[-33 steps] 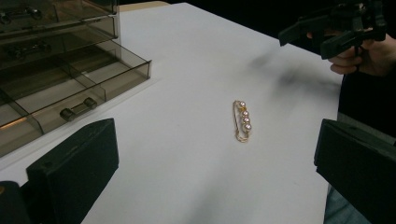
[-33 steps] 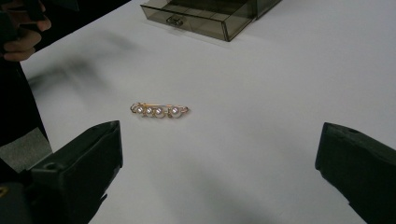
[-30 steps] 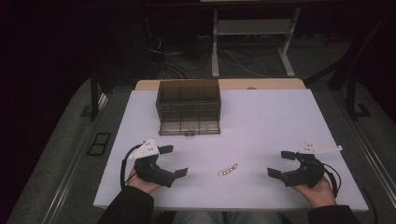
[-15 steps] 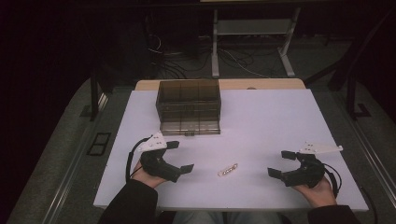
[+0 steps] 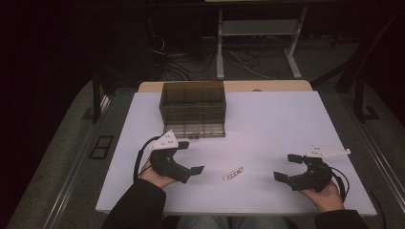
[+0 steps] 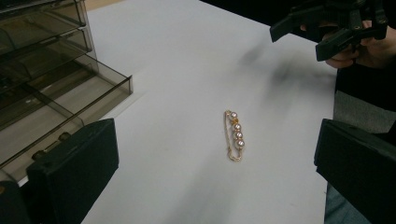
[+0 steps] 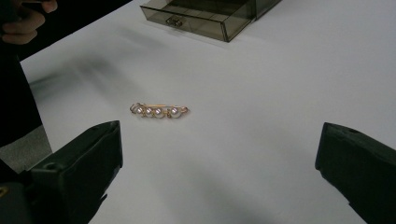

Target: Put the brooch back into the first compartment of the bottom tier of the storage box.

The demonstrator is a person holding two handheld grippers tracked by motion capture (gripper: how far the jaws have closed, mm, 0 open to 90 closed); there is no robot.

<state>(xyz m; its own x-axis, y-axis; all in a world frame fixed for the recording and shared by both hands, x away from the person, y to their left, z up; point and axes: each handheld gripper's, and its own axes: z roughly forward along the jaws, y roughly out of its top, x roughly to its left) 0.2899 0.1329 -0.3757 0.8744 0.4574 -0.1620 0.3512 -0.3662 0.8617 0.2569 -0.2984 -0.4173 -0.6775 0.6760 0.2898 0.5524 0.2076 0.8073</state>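
Note:
A small gold brooch with several pearls [image 5: 232, 173] [image 6: 234, 135] [image 7: 159, 111] lies flat on the white table [image 5: 267, 124], between the two hands. My left gripper [image 5: 190, 156] hovers just left of it, jaws wide apart and holding nothing. My right gripper [image 5: 285, 167] sits farther to the brooch's right, also open and bare. In the left gripper view the right gripper [image 6: 322, 35] appears beyond the brooch. A smoky translucent drawer box [image 5: 193, 109] [image 6: 42, 70] [image 7: 210, 14] stands behind the left gripper, its bottom drawer pulled out toward me.
The table's front edge runs just under both hands. Beyond the table's far edge are a wooden strip [image 5: 267, 86], cables on the floor and a metal stand [image 5: 258, 33]. A dark rail [image 5: 76, 167] runs along the table's left side.
The left gripper has moved right and slightly forward, closer to the brooch and the open drawer. The right gripper has barely shifted. The brooch lies where it was.

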